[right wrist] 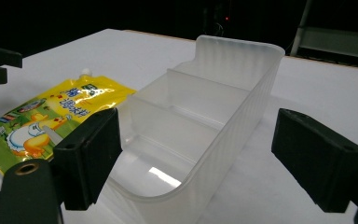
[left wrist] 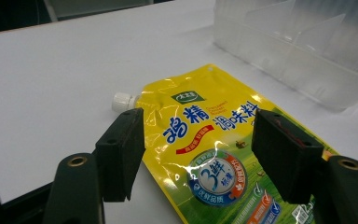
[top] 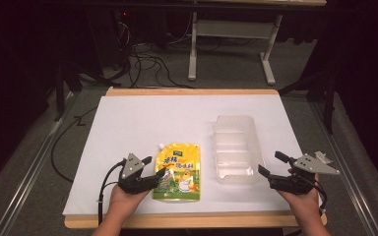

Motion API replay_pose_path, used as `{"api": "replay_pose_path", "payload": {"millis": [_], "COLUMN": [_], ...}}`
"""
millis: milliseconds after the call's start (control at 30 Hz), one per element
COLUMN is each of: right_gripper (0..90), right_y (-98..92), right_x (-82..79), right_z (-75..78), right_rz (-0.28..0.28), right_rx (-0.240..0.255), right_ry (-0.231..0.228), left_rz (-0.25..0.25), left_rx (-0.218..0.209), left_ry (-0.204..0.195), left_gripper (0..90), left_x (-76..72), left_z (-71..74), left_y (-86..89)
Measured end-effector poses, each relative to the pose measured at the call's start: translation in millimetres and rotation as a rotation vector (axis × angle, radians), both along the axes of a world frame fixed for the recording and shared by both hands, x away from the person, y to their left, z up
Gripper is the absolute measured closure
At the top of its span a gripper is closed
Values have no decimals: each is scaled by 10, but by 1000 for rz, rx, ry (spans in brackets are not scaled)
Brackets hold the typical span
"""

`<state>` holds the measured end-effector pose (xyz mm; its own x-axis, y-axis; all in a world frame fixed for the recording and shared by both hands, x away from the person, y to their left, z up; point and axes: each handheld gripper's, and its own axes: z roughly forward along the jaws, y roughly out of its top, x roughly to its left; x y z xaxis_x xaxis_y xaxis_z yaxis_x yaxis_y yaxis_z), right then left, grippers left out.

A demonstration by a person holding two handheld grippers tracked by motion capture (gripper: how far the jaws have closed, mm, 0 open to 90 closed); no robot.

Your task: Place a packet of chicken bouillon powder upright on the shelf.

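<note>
A yellow and green spouted pouch lies flat on the white table, its white cap pointing to the far left. My left gripper stands open at the pouch's near left edge, and in the left gripper view its jaws straddle the pouch without touching it. A clear plastic bin with dividers sits to the right of the pouch. My right gripper is open just right of the bin's near end, with nothing between its fingers. The bin and the pouch also appear ahead in the right gripper view.
The white sheet covers a wooden tabletop. Beyond the far edge are a white desk frame and cables on the floor. Metal rails run along both sides.
</note>
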<state>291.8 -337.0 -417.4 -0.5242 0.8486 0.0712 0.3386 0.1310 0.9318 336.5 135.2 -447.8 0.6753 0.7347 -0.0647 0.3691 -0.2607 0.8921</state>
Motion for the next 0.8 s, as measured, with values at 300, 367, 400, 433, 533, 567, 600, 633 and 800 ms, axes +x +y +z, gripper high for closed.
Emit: {"api": "replay_pose_path", "payload": {"millis": [300,367,400,433,533,567,600,633,800], "right_gripper": [159,159,159,159,159,159,159,160,160], "right_y": [2,3,3,1,-1,-2,-2,-2,10], "right_x": [-3,-3,-3,-2,-7,-8,-8,-8,-10], "right_z": [0,2,2,5,9,9,9,10,9], "right_rz": [-1,2,2,3,-1,-2,-2,-2,2], "right_rx": [0,-4,-4,-7,-5,-5,-5,-5,-7], "right_ry": [6,3,3,-1,1,2,1,2,6], "left_rz": [2,3,3,4,5,4,2,2,-2], "left_rx": [-8,-14,-14,-19,-24,-28,-32,-32,-111], "left_ry": [4,7,7,10,16,20,27,27,129], "left_gripper": [354,354,352,352,352,353,354,355,395], "left_x": [4,6,6,8,14,18,21,21,146], "left_z": [8,10,10,14,17,17,19,19,-21], "left_y": [12,16,16,21,29,32,37,37,81]}}
